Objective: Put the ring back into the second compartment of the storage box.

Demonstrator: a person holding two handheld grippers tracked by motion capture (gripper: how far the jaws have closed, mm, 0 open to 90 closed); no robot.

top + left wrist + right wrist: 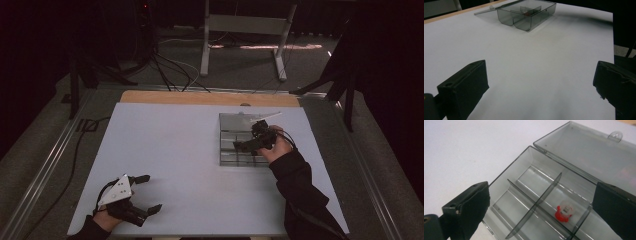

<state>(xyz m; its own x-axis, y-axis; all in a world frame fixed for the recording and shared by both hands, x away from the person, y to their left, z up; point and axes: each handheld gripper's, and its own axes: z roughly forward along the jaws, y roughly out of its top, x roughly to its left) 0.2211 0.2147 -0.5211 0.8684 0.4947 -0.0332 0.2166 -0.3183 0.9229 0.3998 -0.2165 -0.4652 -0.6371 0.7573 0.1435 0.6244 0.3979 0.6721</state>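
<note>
A clear grey compartment box (223,150) lies open on the white table (175,145), right of the middle, with its lid (586,150) folded flat behind it. A small red and white piece (564,213) rests in one compartment beside the dividers (534,205). My right gripper (248,136) hovers over the box, and in the right gripper view it (541,195) is open with the jaws wide apart and nothing between them. My left gripper (151,192) rests open near the front left corner, far from the box (526,15). Bare table lies between its jaws (541,80).
The table's wooden far edge (210,97) borders a floor with cables (170,70) and a metal stand (245,30). A dark sleeve (300,195) reaches in from the front right. Metal rails (45,165) run along both sides of the table.
</note>
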